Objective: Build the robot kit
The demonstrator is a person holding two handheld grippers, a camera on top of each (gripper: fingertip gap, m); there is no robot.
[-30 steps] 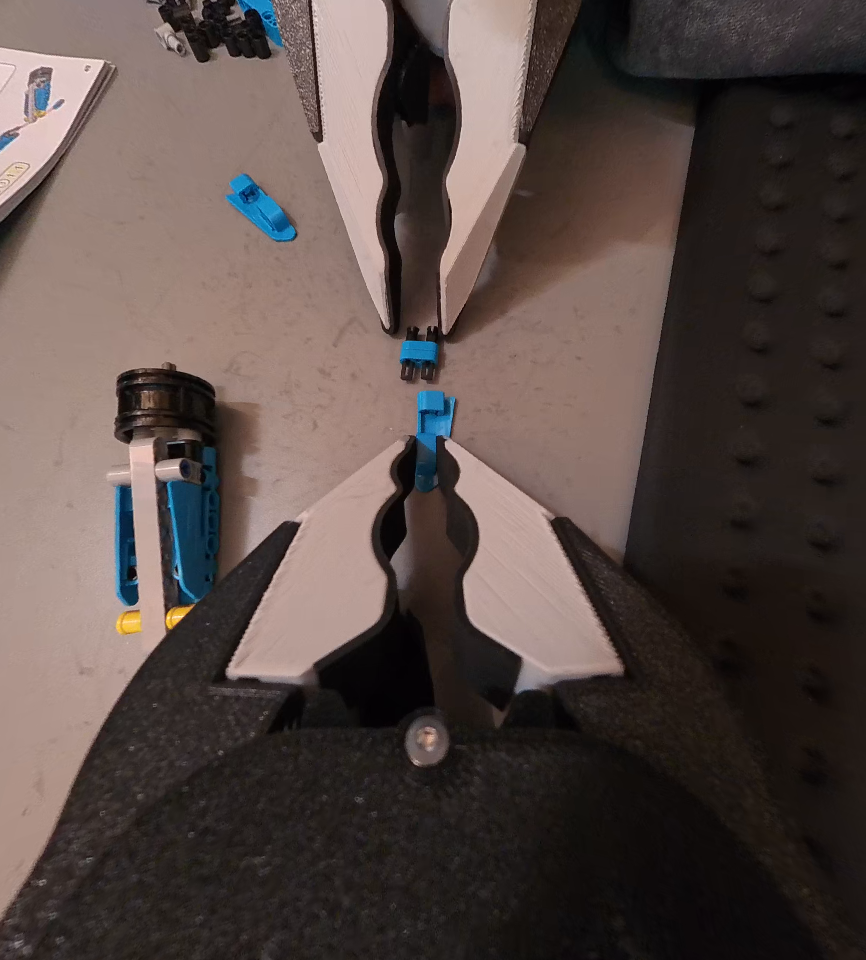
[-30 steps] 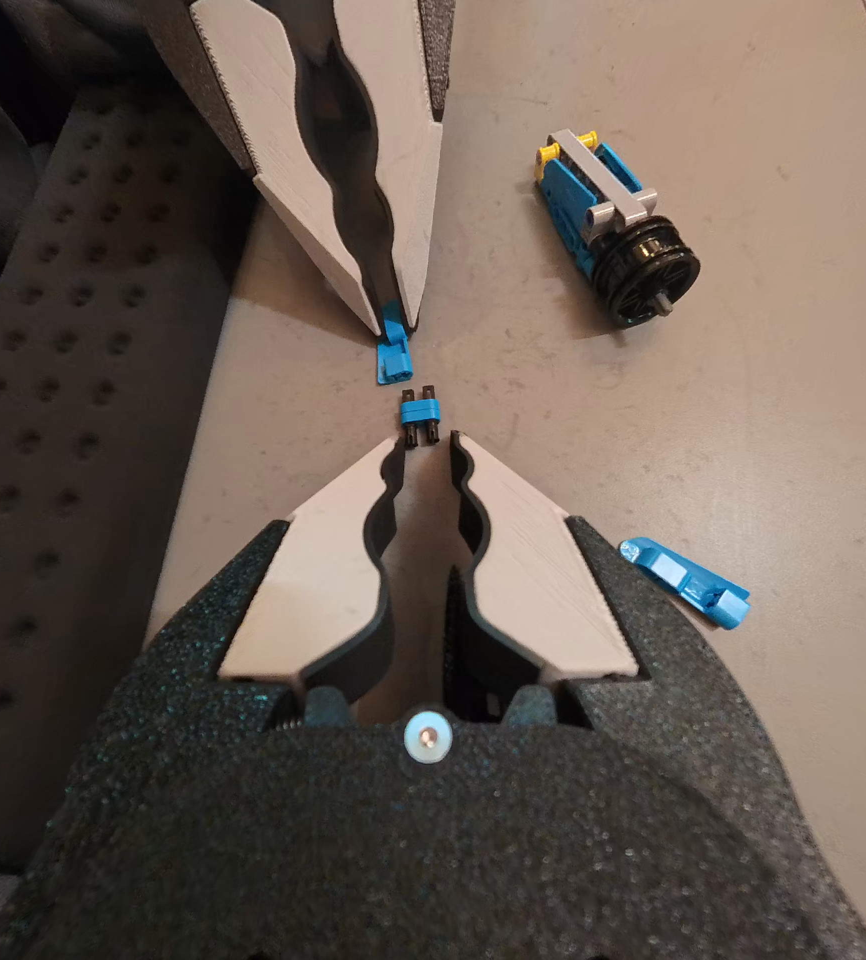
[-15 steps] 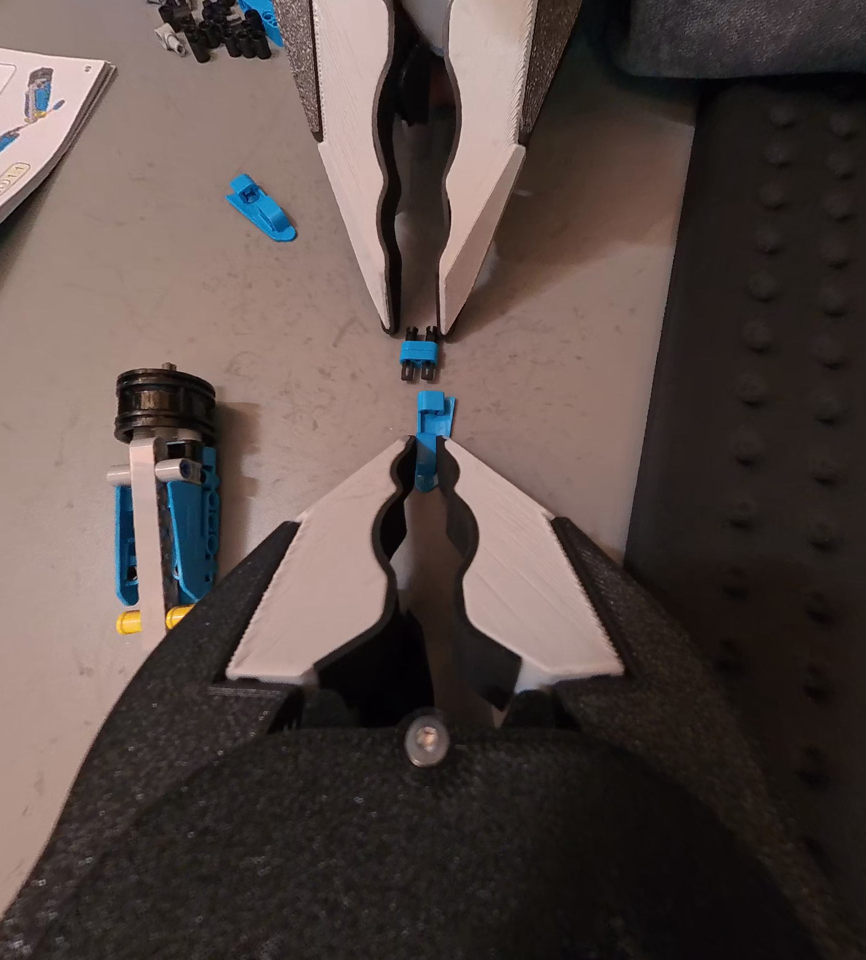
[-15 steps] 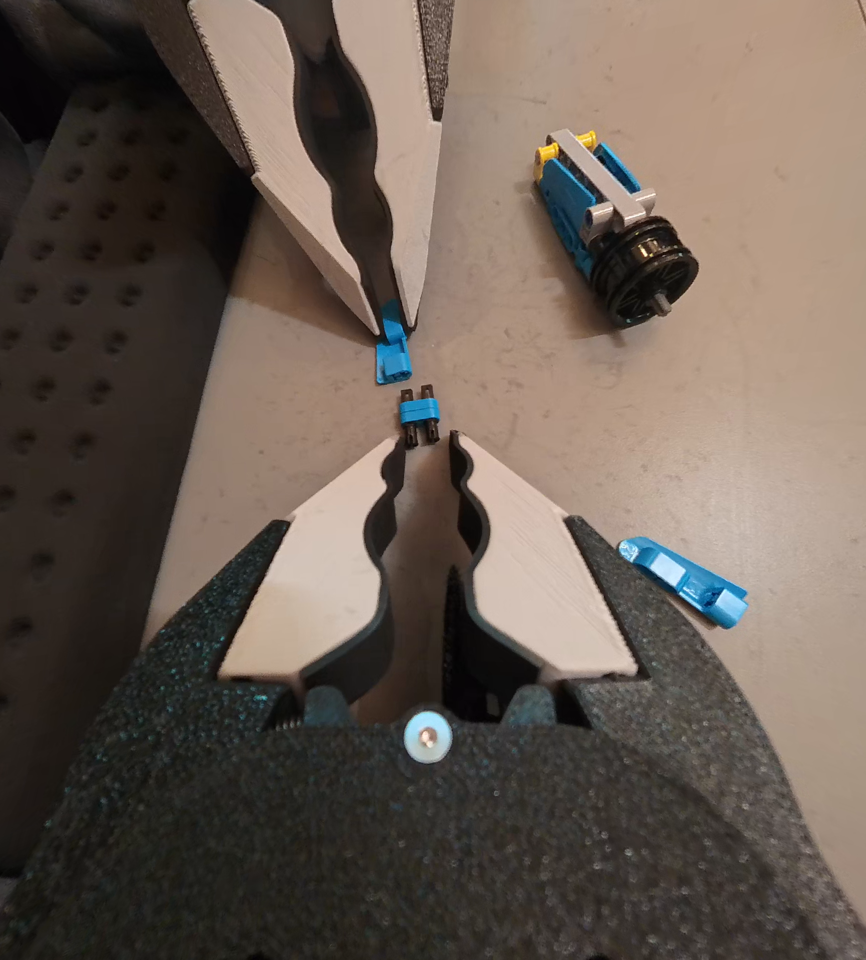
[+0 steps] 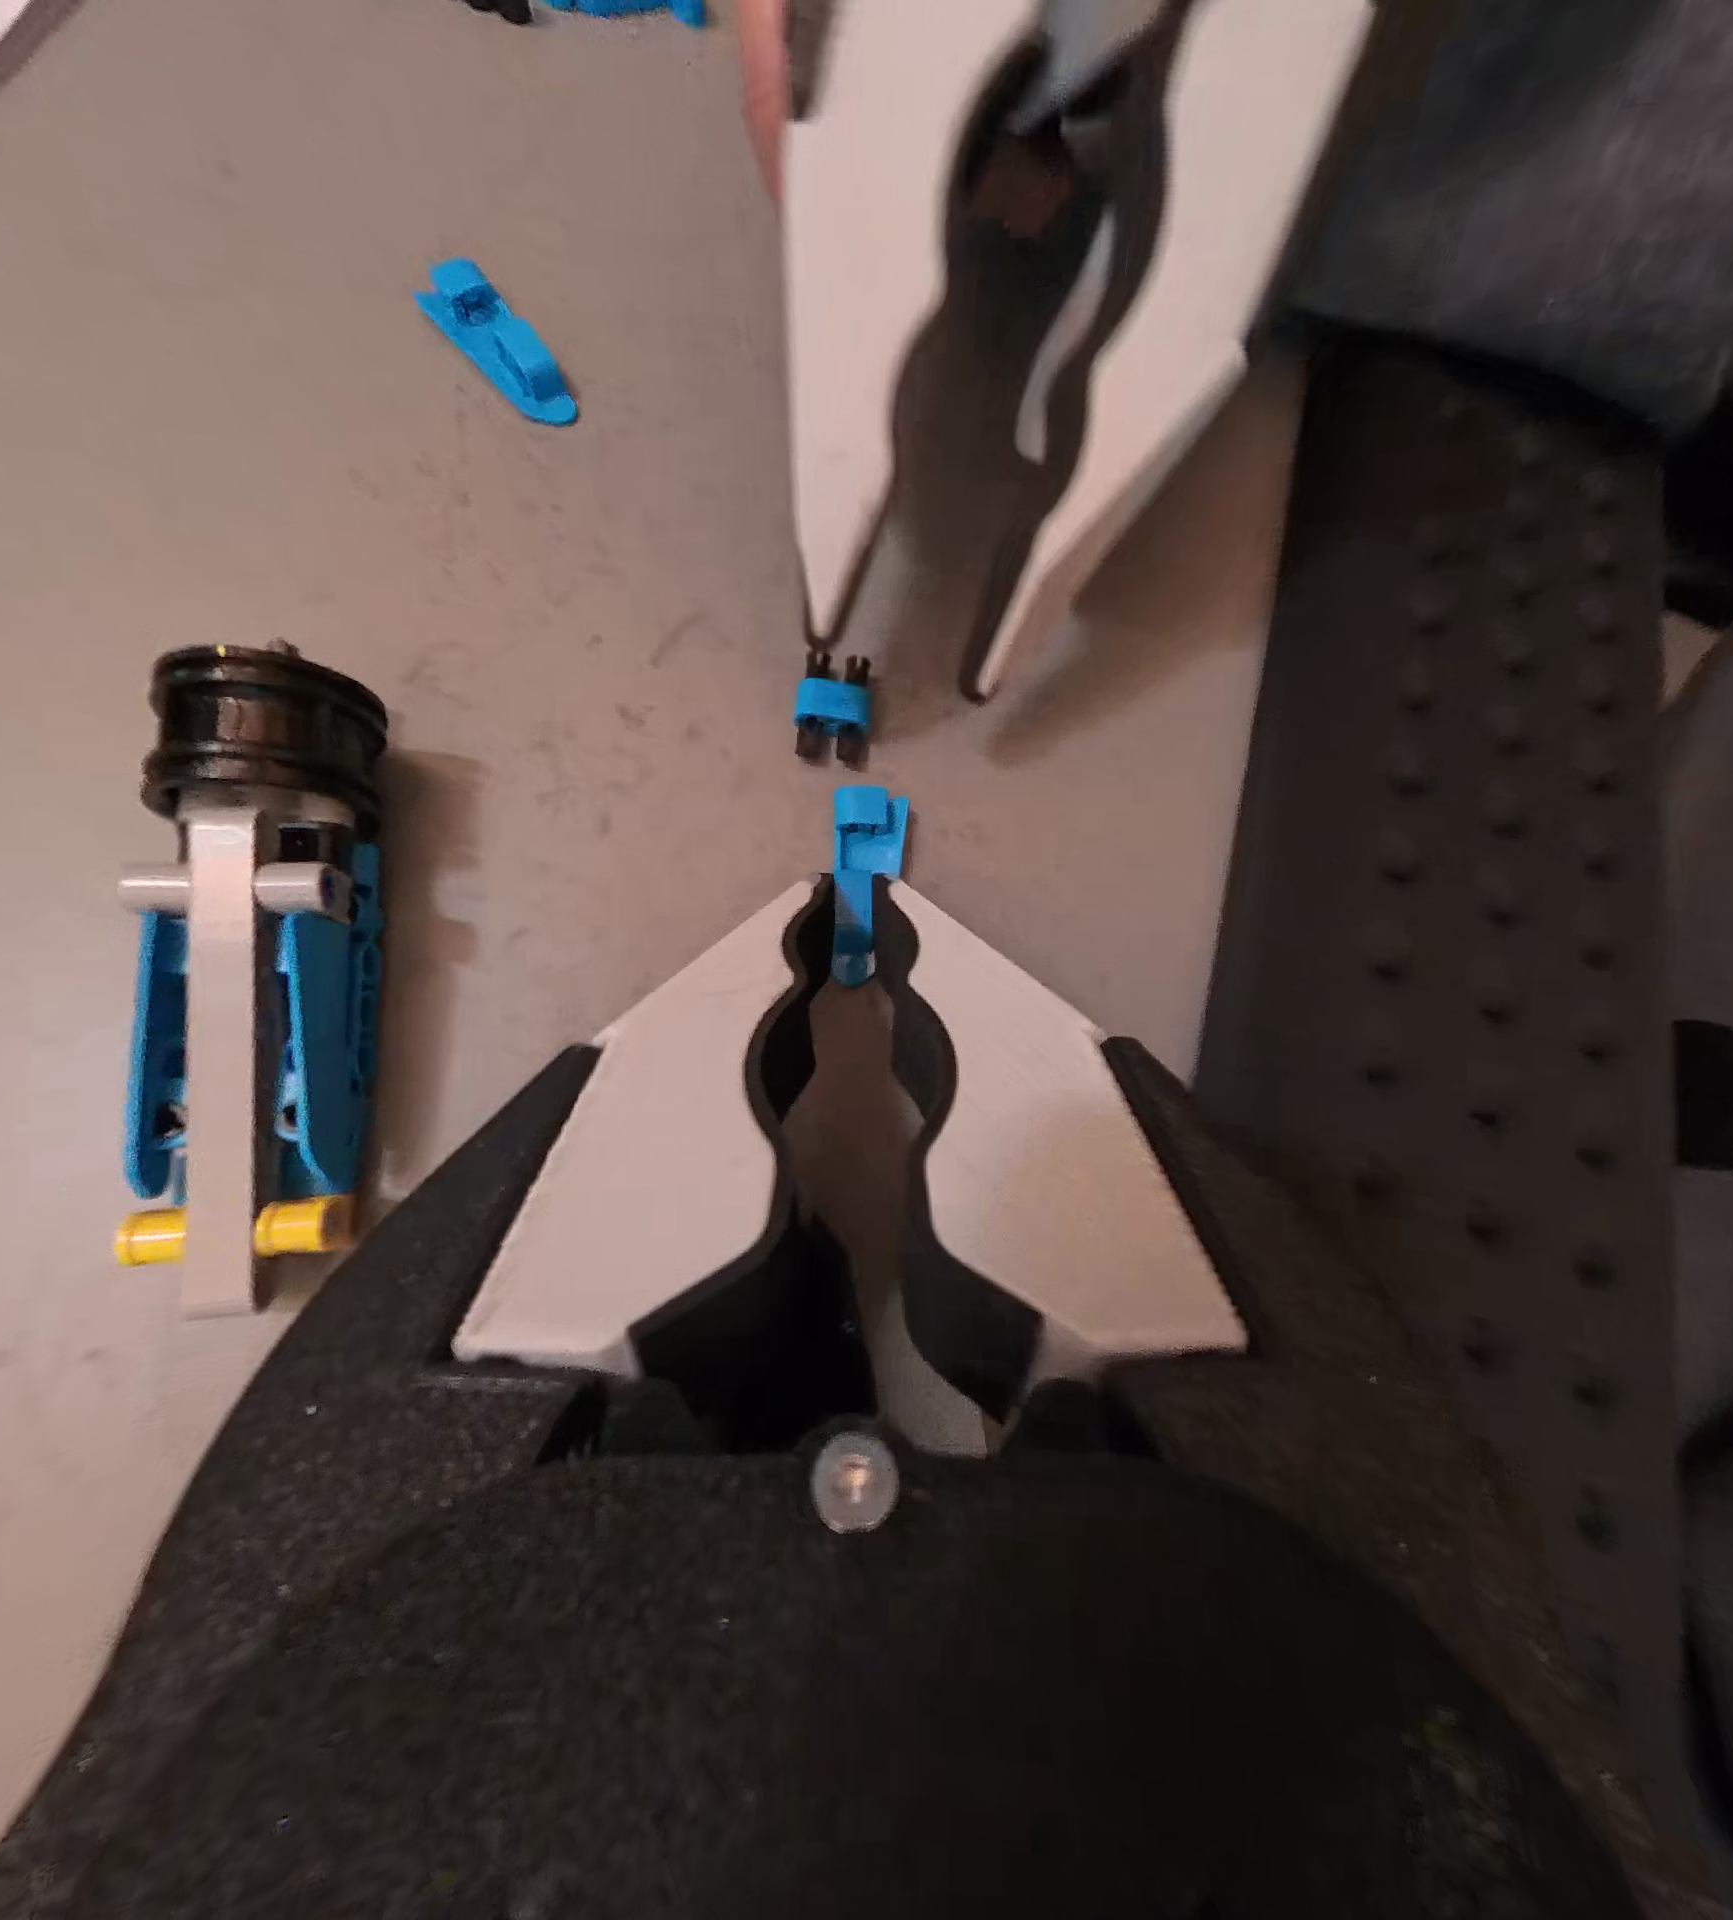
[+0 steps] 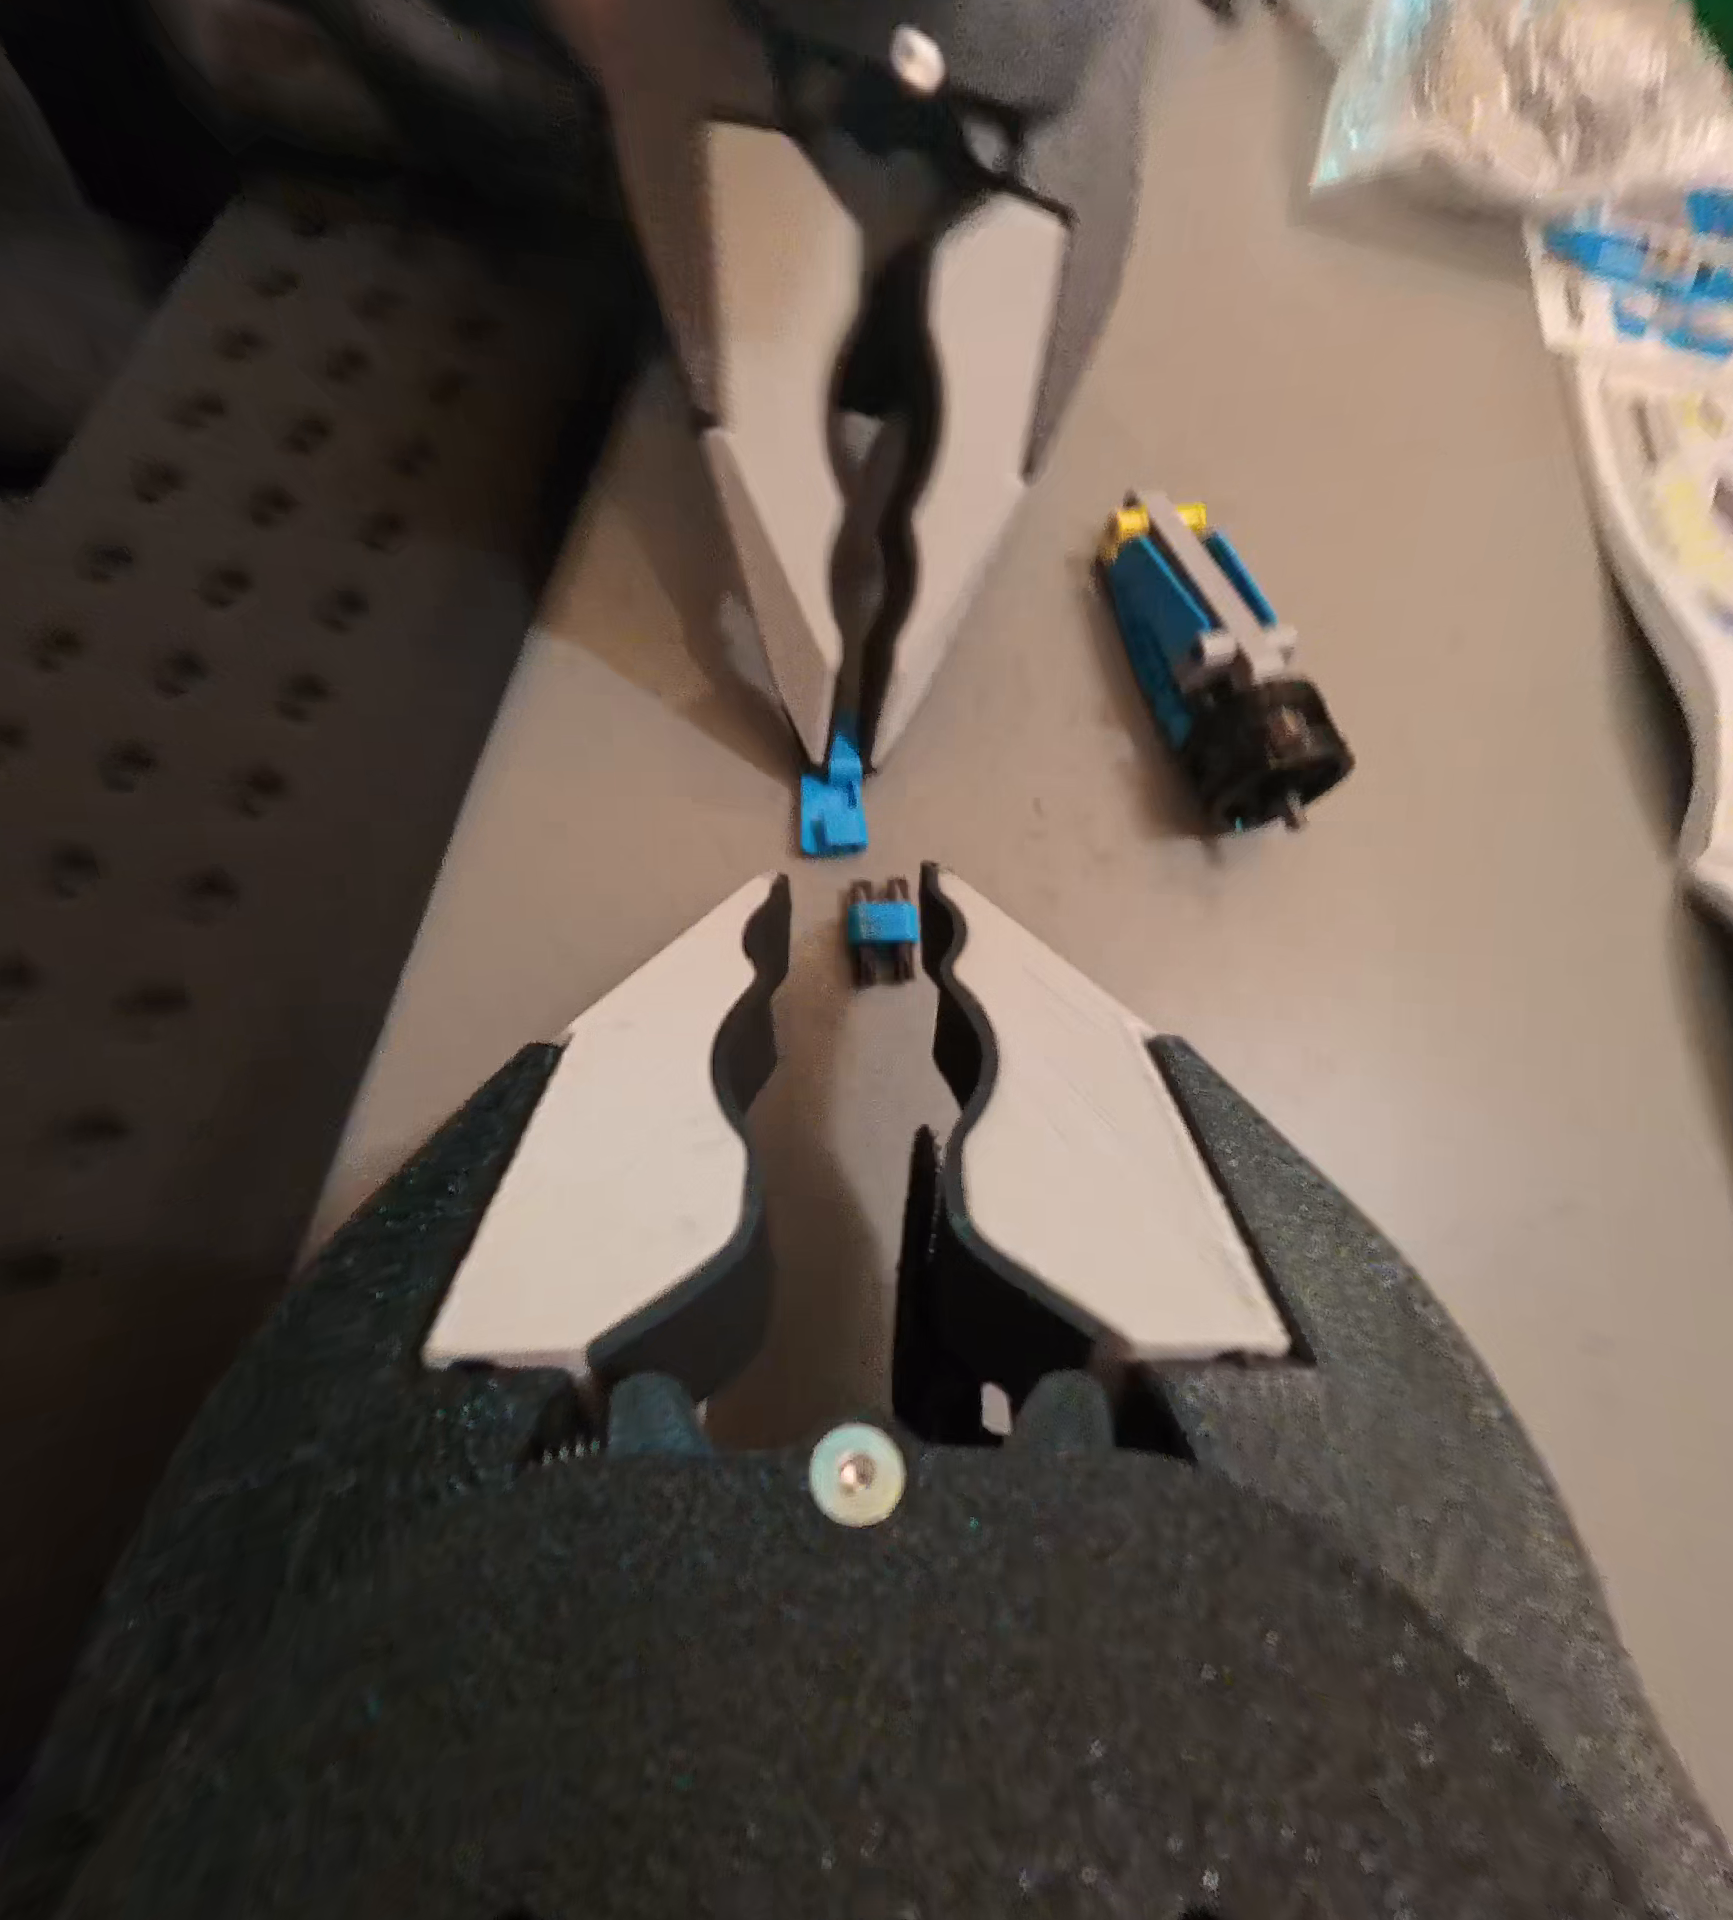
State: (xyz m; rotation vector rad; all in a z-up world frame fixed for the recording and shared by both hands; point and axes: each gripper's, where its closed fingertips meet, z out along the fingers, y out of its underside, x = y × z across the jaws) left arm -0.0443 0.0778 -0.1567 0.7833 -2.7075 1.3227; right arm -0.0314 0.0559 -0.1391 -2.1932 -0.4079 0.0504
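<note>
My left gripper (image 5: 862,888) is shut on a small blue clip piece (image 5: 867,842) that sticks out past its tips, low over the grey table (image 5: 529,623). My right gripper (image 6: 854,881) faces it tip to tip and is open. A small blue connector with black pins (image 6: 883,928) lies on the table between the right fingertips, close to the right-hand one. In the left wrist view the connector (image 5: 833,707) lies just beyond the clip piece, by the open right gripper (image 5: 898,665). The left gripper (image 6: 844,756) and its clip piece (image 6: 829,810) also show in the right wrist view.
A part-built model with a black wheel, blue, grey and yellow parts (image 5: 249,997) (image 6: 1215,665) lies beside the grippers. A loose blue curved piece (image 5: 498,343) lies farther off. A dark dimpled mat (image 5: 1444,935) (image 6: 166,727) borders the table. A printed booklet (image 6: 1724,623) lies at the right. Only a small space, under 4 cm, lies between the two pairs of fingers.
My right gripper has opened wider and the connector now lies between its fingertips. Both views have shifted and blurred. My left gripper still holds the blue clip piece.
</note>
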